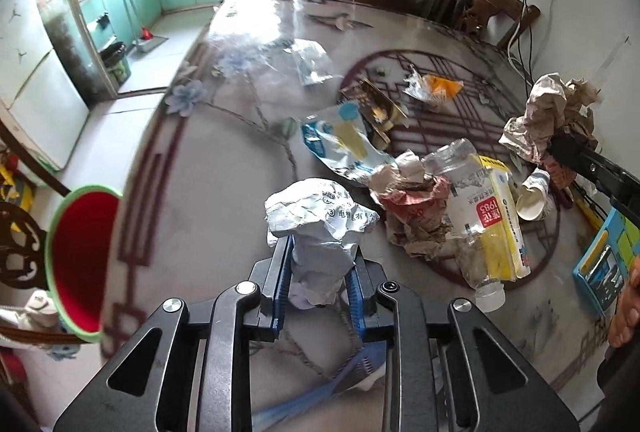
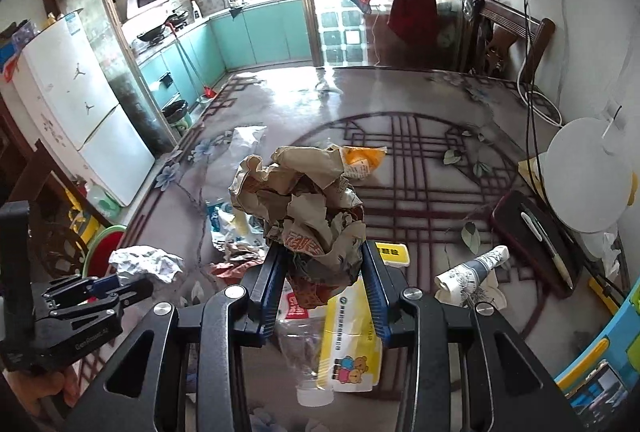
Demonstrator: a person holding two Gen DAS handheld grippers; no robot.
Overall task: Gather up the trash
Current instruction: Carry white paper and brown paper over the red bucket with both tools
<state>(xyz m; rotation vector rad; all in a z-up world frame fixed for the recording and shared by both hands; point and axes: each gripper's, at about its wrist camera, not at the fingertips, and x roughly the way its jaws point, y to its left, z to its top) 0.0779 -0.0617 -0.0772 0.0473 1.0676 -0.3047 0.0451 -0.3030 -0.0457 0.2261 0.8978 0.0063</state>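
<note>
My left gripper (image 1: pixel 320 264) is shut on a crumpled white printed paper ball (image 1: pixel 320 228), held above the patterned table (image 1: pixel 200 160); the same ball (image 2: pixel 146 264) shows in the right wrist view. My right gripper (image 2: pixel 324 268) is shut on a big crumpled brown paper wad (image 2: pixel 298 204), also seen at the far right (image 1: pixel 548 116). Loose trash lies on the table: a crushed clear bottle (image 1: pixel 468 200), a yellow and white carton (image 1: pixel 504 224), a blue and white wrapper (image 1: pixel 344 144), an orange packet (image 1: pixel 434 88). A red bin with a green rim (image 1: pixel 80 260) stands off the table's left edge.
A paper cup (image 1: pixel 534 196) lies on its side. A dark phone with a pen (image 2: pixel 536 236), a white round lamp (image 2: pixel 588 172) and a rolled paper cup (image 2: pixel 476 272) sit at the table's right. A wooden chair (image 2: pixel 516 32) stands behind. A fridge (image 2: pixel 80 104) is at left.
</note>
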